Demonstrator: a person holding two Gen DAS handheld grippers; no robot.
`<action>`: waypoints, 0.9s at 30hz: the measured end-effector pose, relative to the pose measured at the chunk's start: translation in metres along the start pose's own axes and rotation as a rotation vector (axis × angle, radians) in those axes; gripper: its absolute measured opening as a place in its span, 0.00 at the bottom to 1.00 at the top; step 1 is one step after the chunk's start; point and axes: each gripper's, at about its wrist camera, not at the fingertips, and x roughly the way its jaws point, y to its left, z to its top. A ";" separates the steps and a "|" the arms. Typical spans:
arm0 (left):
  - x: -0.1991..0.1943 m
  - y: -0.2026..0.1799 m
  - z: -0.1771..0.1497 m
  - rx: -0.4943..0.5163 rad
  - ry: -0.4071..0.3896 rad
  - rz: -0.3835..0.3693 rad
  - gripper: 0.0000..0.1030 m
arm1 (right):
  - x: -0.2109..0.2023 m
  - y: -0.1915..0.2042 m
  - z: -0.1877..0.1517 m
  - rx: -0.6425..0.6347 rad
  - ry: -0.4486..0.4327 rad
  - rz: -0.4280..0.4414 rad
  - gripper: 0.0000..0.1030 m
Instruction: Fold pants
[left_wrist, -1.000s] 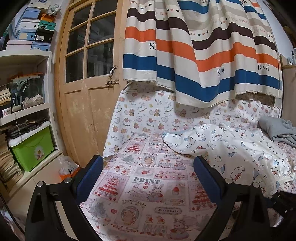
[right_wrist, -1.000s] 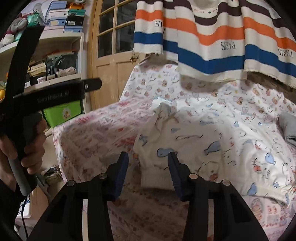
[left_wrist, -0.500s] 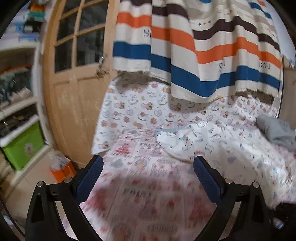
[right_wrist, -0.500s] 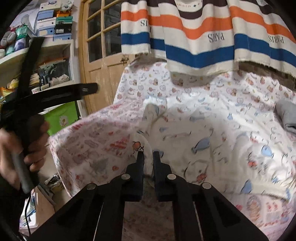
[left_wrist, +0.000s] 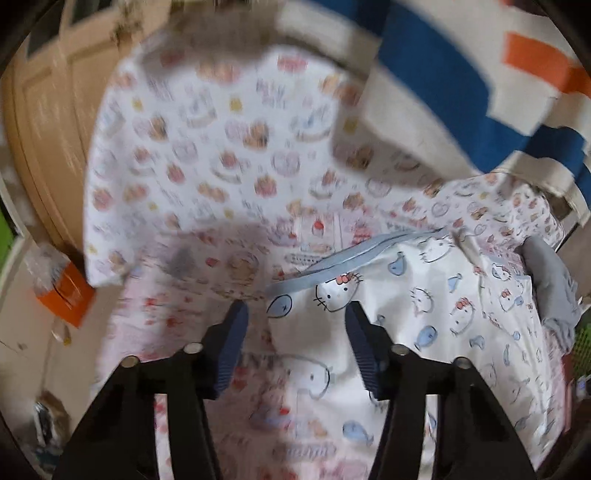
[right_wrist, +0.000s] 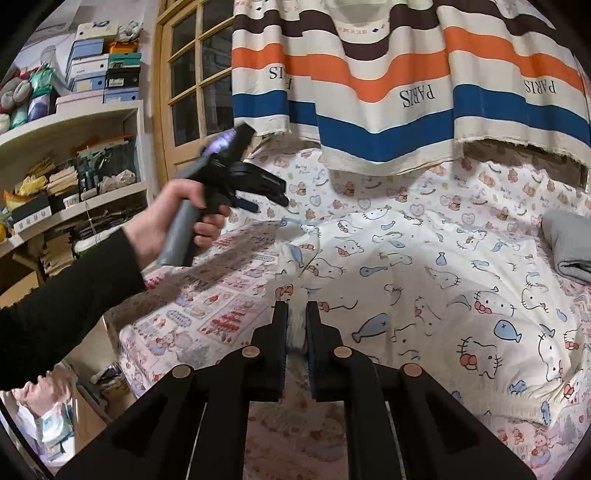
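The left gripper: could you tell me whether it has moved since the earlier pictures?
Yes. In the right wrist view the left gripper has swung from beside the shelves rightward, over the pants, its jaws closing.

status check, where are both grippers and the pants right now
Right gripper shut on pants edge. Left gripper over the waistband, jaws just been closing, not yet gripping. Nothing in the way.

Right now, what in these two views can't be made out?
- Left wrist view: motion blur smears the pink printed bedsheet.
- Right wrist view: the right tool covers the pinched edge of the white cat-and-fish print pants.
- Grey folded cloth: cut off by the frame edge.
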 end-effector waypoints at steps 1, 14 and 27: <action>0.009 0.003 0.002 -0.021 0.020 0.002 0.42 | 0.001 -0.001 0.001 0.004 0.005 0.012 0.09; 0.014 0.013 0.021 -0.074 -0.016 0.052 0.01 | 0.010 -0.001 0.000 -0.010 0.023 0.056 0.09; -0.014 0.024 0.050 -0.025 -0.087 0.199 0.01 | 0.009 0.028 0.001 -0.084 0.008 0.113 0.09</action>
